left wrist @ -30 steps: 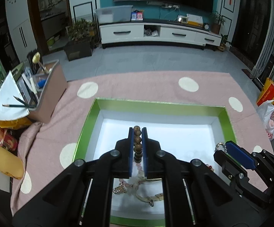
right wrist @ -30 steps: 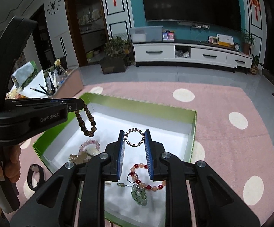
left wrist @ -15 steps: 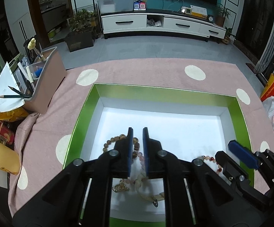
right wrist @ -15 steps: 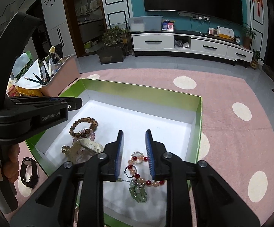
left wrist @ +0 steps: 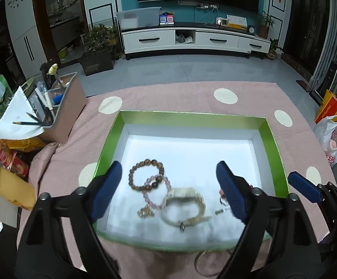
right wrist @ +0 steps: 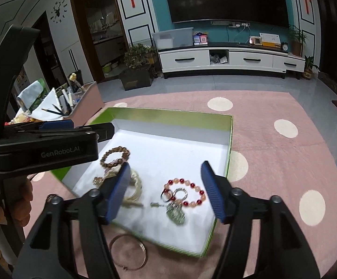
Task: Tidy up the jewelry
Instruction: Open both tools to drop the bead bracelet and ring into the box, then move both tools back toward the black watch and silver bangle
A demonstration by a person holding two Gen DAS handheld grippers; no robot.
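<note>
A brown wooden-bead bracelet (left wrist: 146,174) lies on the white floor of a shallow green-rimmed box (left wrist: 112,137), in its near left part. It overlaps a pink bead bracelet (left wrist: 155,193) with a small gold charm (left wrist: 146,212), and just to the right of these lies a cream-coloured watch (left wrist: 184,203) with its strap curled into a loop. Further right in the box, seen from the right wrist camera, a red-and-peach bead bracelet (right wrist: 184,191) lies flat around a small silver ring (right wrist: 180,193), with a green pendant (right wrist: 176,214) on a short chain at its near edge. A thin metal bangle (right wrist: 127,252) lies outside the box on the pink spotted cloth (right wrist: 273,107), just off the near rim.

The left gripper (left wrist: 169,191) hangs above the wooden bracelet and watch with its jaws opening wide and nothing pinched between them. The right gripper (right wrist: 166,189) hangs over the red-and-peach bracelet, its jaws also opening and holding nothing. A hand (right wrist: 10,207) grips the left tool's handle. To the left of the cloth stands a pink bin (left wrist: 63,107) of pens and papers.
</note>
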